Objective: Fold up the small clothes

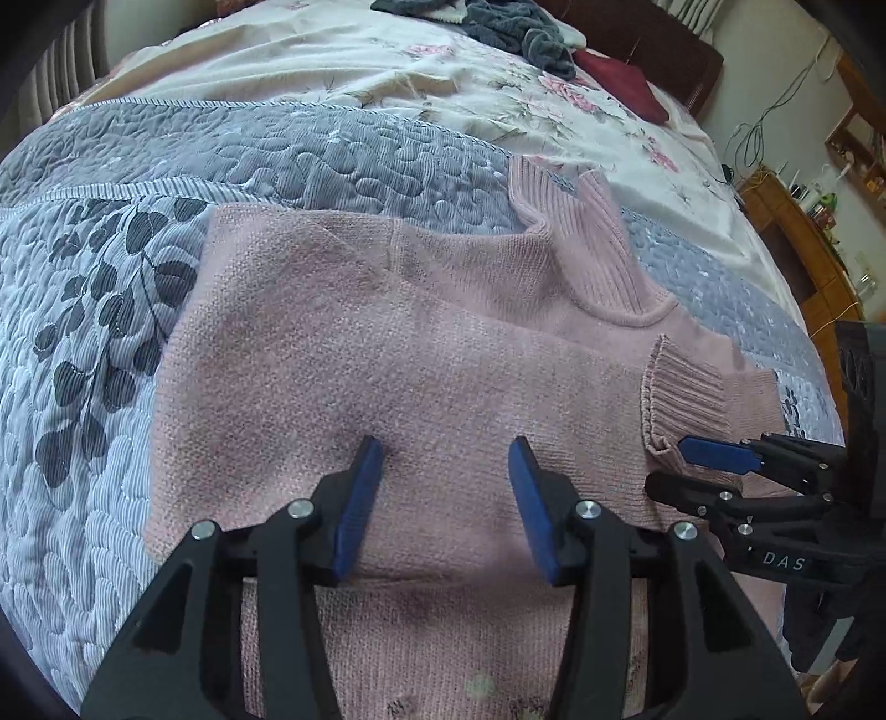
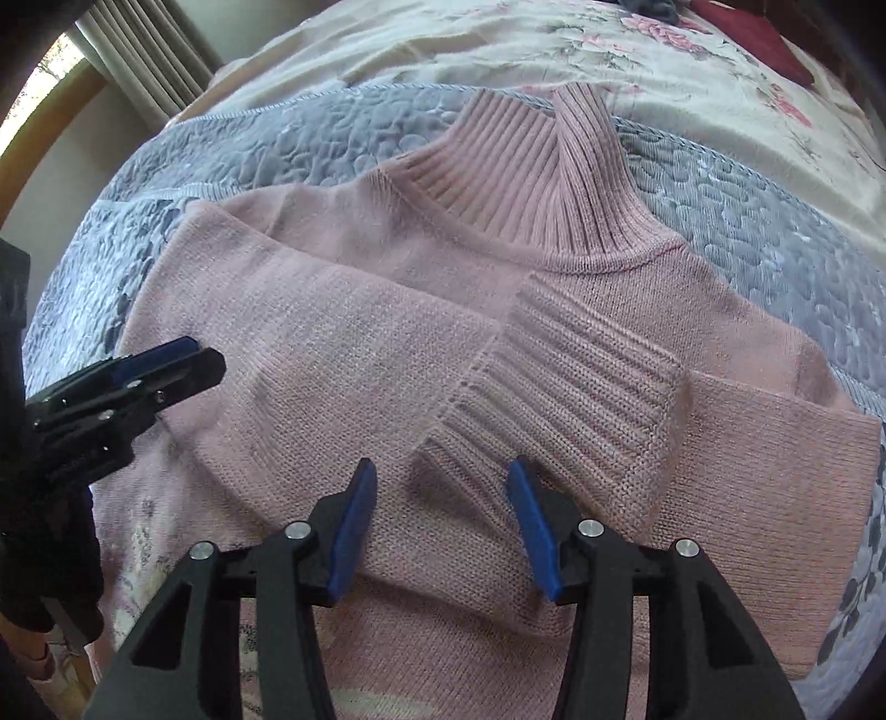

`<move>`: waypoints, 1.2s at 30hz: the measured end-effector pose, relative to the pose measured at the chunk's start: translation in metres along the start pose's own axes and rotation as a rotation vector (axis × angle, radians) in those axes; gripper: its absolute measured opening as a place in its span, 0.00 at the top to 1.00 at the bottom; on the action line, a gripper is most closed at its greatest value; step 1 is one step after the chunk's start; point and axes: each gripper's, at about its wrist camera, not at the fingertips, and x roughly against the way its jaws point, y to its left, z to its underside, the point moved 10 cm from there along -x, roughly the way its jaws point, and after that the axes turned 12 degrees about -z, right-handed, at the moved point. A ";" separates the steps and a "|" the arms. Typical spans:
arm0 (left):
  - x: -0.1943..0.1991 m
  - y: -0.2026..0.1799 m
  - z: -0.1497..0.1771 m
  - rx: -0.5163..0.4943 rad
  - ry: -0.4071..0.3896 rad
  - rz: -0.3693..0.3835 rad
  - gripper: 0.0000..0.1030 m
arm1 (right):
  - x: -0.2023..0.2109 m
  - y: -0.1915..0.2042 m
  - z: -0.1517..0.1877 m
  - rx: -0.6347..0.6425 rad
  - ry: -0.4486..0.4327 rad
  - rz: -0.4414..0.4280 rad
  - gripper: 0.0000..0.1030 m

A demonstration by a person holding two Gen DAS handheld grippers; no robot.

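We see a pink turtleneck sweater [image 1: 354, 343] lying flat on the blue-grey quilted bedspread [image 1: 99, 310] of a bed, its ribbed collar [image 2: 531, 183] pointing away from us toward the cream floral sheet [image 1: 343, 66] beyond the sweater. One sleeve is folded across the sweater's chest, and its ribbed cuff [image 2: 565, 387] lies just below the collar, near the sweater's middle.

Our left tongs [image 1: 446, 459] hover over the sweater's body with the blue pads spread wide and nothing between them, so they are released. Our right tongs [image 2: 440, 482] are likewise spread apart and empty, poised just short of the ribbed cuff; from the left wrist view they [image 1: 673, 459] come in at the sweater's side, one blue pad close to the cuff's edge [image 1: 681, 387], though we cannot tell whether it touches the knit.

Past the sweater's collar, at the far end of the floral sheet, lies a heap of dark grey cloth [image 1: 515, 27] and beside it a dark red cloth [image 1: 626, 83]. A wooden cabinet [image 1: 797, 238] stands off to the sweater's right, beyond the bed's edge.
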 end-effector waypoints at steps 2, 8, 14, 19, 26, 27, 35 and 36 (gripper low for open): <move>-0.001 0.000 0.001 -0.008 0.004 -0.003 0.53 | 0.003 -0.008 0.000 0.013 0.000 0.056 0.84; -0.004 0.001 0.002 0.010 0.013 0.014 0.53 | 0.053 -0.029 -0.002 -0.149 -0.137 -0.125 0.93; -0.006 0.001 0.003 0.013 0.007 0.009 0.53 | 0.108 -0.070 0.017 -0.284 -0.233 -0.203 0.93; -0.006 0.001 0.003 0.005 0.001 0.003 0.53 | 0.121 -0.098 0.041 -0.336 -0.228 -0.215 0.93; -0.007 0.000 0.003 -0.017 0.000 -0.004 0.53 | 0.117 -0.138 0.092 -0.377 -0.153 -0.124 0.93; -0.007 0.000 0.003 -0.024 0.001 -0.006 0.53 | 0.120 -0.141 0.095 -0.383 -0.158 -0.133 0.92; 0.016 -0.019 -0.010 0.033 -0.008 0.046 0.50 | 0.110 -0.146 0.065 -0.454 -0.172 -0.230 0.63; 0.017 -0.024 -0.010 0.009 -0.016 0.034 0.50 | 0.103 -0.149 0.066 -0.467 -0.155 -0.222 0.63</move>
